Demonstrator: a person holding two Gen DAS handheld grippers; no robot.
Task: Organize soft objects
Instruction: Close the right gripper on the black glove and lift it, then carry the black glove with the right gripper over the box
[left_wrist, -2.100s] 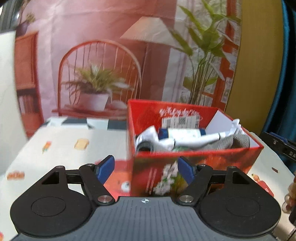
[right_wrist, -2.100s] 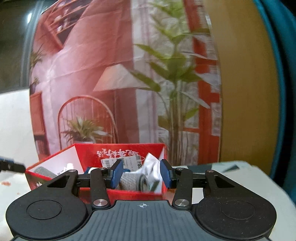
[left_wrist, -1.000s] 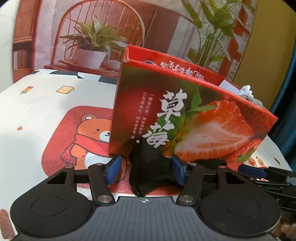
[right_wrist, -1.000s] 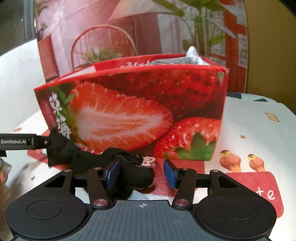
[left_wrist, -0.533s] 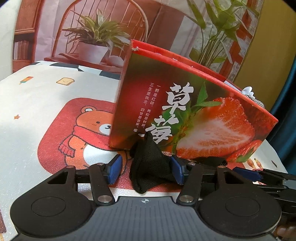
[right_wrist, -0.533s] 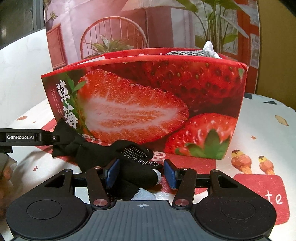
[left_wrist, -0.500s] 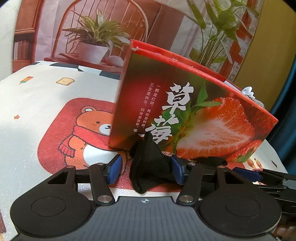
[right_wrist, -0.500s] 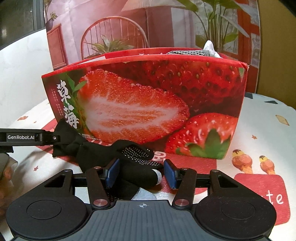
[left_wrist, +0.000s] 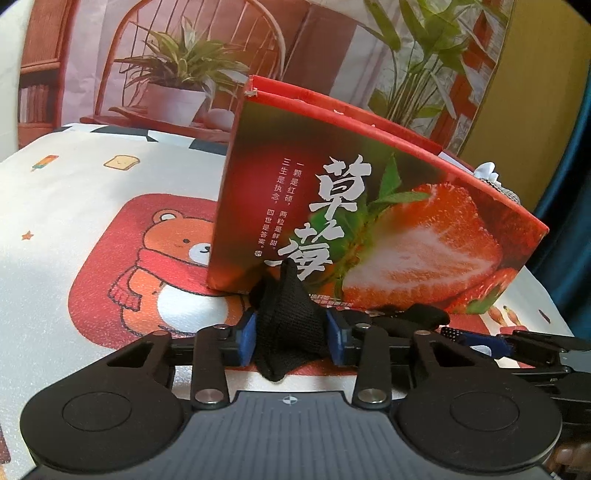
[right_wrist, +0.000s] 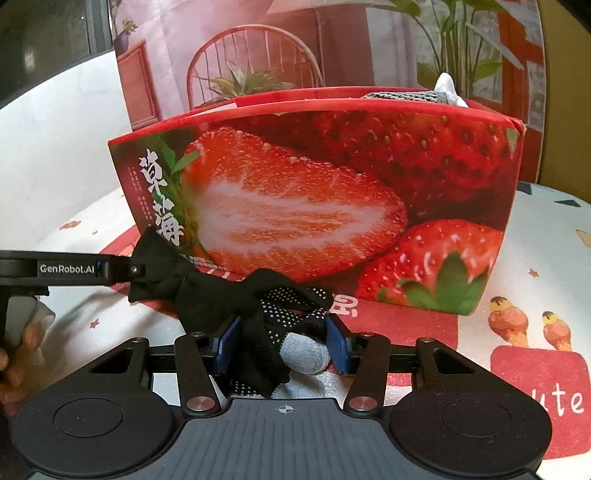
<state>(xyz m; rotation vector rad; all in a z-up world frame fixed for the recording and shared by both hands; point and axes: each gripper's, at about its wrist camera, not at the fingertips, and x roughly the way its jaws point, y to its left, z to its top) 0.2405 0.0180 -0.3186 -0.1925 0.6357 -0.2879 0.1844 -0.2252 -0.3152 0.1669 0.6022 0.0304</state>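
Left wrist view: the left claw (left_wrist: 291, 338) is pinched shut on one end of a black knit grip-dot glove (left_wrist: 286, 321), and the right claw (right_wrist: 282, 345) is clamped on its grey-tipped finger end (right_wrist: 303, 354). The glove lies on the cartoon-print tabletop (right_wrist: 535, 258), right against the red strawberry-print cardboard box (right_wrist: 332, 206). Box already has some stuff inside, so I'd guess this one's left to go in.
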